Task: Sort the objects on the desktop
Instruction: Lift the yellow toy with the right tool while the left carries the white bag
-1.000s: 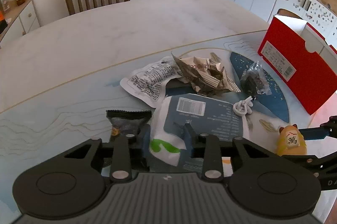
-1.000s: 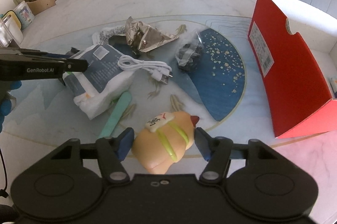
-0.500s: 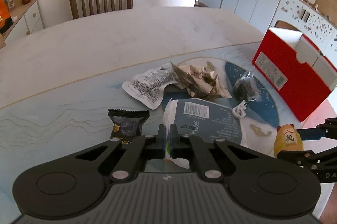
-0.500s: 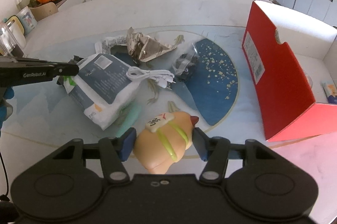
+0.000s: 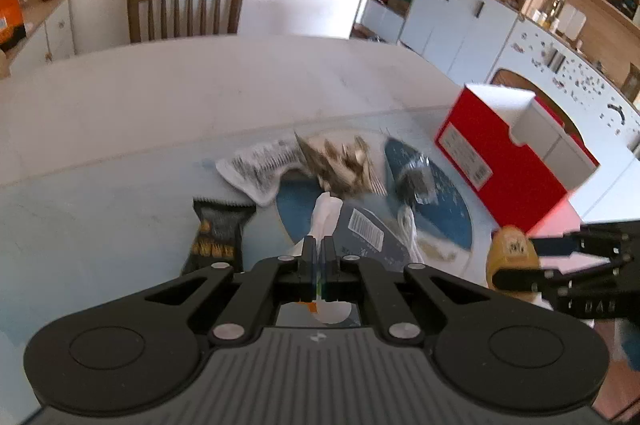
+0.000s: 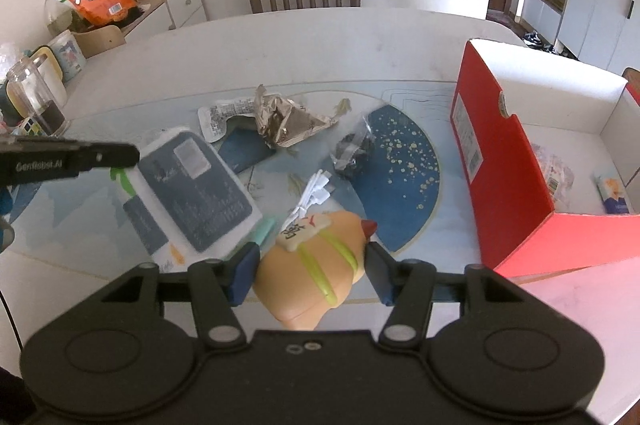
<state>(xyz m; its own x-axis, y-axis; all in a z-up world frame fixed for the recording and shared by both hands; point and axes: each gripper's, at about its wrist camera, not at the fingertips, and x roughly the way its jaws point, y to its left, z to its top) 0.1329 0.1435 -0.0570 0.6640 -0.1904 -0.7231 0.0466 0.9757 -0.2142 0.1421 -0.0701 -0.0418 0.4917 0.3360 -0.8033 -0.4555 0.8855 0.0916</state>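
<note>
We see the surface [image 6: 360,37] carrying a red box [image 6: 508,185] standing open at right. Our left hand-held gripper [image 5: 319,257] is clenched on the blue-white packet [image 6: 192,189], lifting its edge. Our right hand-held gripper [image 6: 308,269] grasps the yellow toy [image 6: 316,265].

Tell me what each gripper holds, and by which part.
The left gripper is shut on the blue-and-white pouch, pinching its edge near one corner. The right gripper holds the orange squeeze toy across its sides.
</note>
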